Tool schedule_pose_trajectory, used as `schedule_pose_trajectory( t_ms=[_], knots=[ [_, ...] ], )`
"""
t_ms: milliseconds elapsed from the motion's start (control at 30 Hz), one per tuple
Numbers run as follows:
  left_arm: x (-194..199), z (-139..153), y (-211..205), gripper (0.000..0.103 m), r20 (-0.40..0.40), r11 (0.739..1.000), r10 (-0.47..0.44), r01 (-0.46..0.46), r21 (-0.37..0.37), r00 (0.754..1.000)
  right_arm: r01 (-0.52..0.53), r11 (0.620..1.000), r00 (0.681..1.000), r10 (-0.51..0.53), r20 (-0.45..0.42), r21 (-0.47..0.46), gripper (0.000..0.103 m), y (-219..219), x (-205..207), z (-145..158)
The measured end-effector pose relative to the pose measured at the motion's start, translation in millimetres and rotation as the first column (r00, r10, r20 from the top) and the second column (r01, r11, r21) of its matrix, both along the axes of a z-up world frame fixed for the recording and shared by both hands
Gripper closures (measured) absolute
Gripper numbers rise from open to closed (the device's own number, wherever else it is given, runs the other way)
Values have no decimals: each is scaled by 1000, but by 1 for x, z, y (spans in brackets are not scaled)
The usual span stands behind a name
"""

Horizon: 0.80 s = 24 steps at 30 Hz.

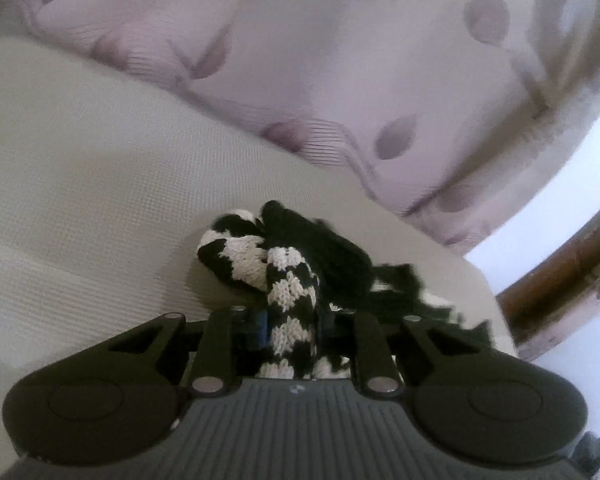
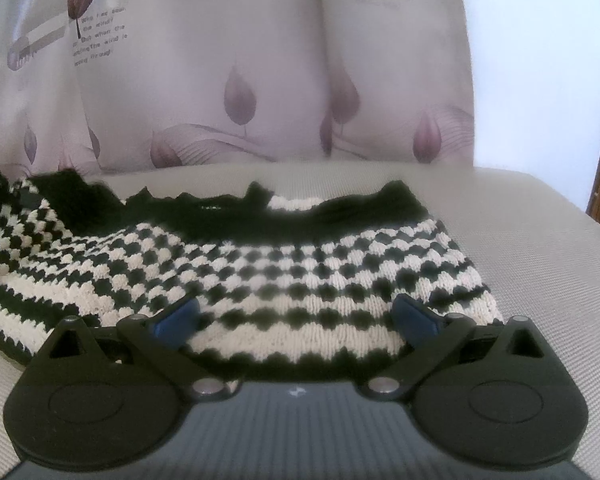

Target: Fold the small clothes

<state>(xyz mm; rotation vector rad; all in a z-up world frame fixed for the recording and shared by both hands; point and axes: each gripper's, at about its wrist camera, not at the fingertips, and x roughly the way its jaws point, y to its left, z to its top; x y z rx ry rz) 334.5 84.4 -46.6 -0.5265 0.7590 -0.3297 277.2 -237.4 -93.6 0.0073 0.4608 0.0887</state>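
Note:
A small knitted garment (image 2: 300, 264) in a black and white check with a black fuzzy edge lies spread on a beige cushion (image 2: 540, 264). My right gripper (image 2: 296, 312) stands wide open low over its near hem, its blue pads (image 2: 178, 316) apart on either side with nothing pinched. In the left wrist view my left gripper (image 1: 292, 328) is shut on a bunched fold of the same garment (image 1: 288, 280), lifted off the cushion (image 1: 100, 200); the cloth hides the fingertips. Loose black and white knit hangs beyond the jaws.
A pale backrest cushion with purple leaf prints (image 2: 240, 100) rises behind the seat. A brown wooden frame (image 1: 560, 280) shows at the right of the left wrist view. The seat's right edge (image 2: 572, 216) drops off near a white wall.

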Motion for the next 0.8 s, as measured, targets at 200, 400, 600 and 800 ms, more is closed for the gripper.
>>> schedule_pose_trajectory(
  t_ms=[200, 400, 600, 800],
  knots=[
    [-13, 16, -62, 83, -24, 995, -64, 62, -73, 998, 0, 1000, 1000, 0, 13, 31, 0, -2, -2, 0],
    [-21, -19, -80, 71, -19, 955, -110, 100, -279, 994, -141, 956, 990, 142, 14, 257, 0, -23, -9, 6],
    [-28, -52, -57, 58, 51, 823, -101, 112, -557, 994, -260, 603, 940, 338, 54, 754, 0, -41, 0, 7],
    [-41, -67, -52, 58, 117, 734, -72, 132, -666, 991, -190, 571, 916, 396, -65, 799, 0, -7, 35, 3]
  ],
)
